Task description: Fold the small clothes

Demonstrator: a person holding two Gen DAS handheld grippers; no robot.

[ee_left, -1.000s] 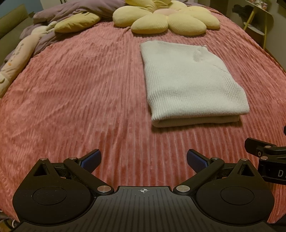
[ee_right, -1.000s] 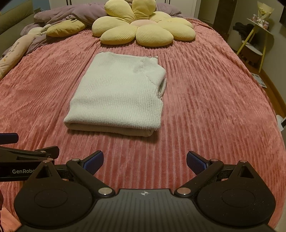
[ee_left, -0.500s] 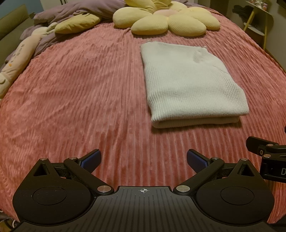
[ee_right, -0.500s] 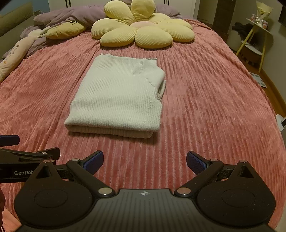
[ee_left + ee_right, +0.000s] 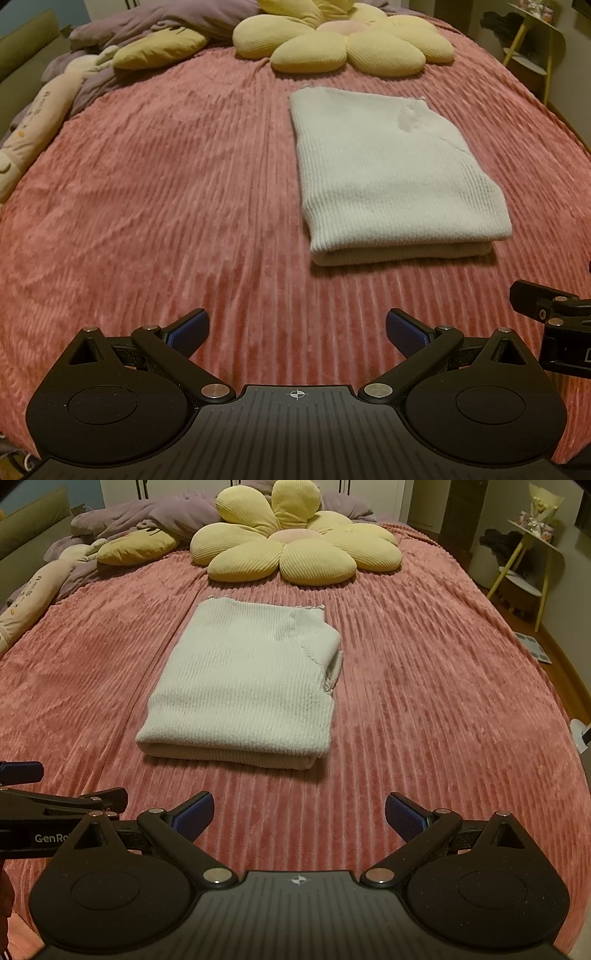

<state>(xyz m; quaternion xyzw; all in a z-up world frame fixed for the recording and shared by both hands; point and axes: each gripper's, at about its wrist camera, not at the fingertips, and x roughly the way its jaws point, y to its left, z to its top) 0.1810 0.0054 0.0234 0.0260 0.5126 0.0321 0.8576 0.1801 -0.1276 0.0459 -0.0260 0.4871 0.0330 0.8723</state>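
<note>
Tongs on both sides stand wide open and empty: left tongs (image 5: 295, 332) and right tongs (image 5: 299, 812) hover over the bedspread (image 5: 166, 184), touching nothing. Folded sweater (image 5: 243, 679) lies flat mid-bed, below the flower cushion (image 5: 295, 550). Compared with a second ago, nothing has changed beyond slight camera drift; sweater unmoved.

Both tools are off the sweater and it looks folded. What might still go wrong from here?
1. On the white sweater, a ribbed cuff pokes out at the right edge; a nudge could pull it further loose.
2. The near fold sits as loose stacked layers; sliding it over the plush pink bedspread may spread them.
3. The left tool and right tool are close together, so they might collide.
</note>
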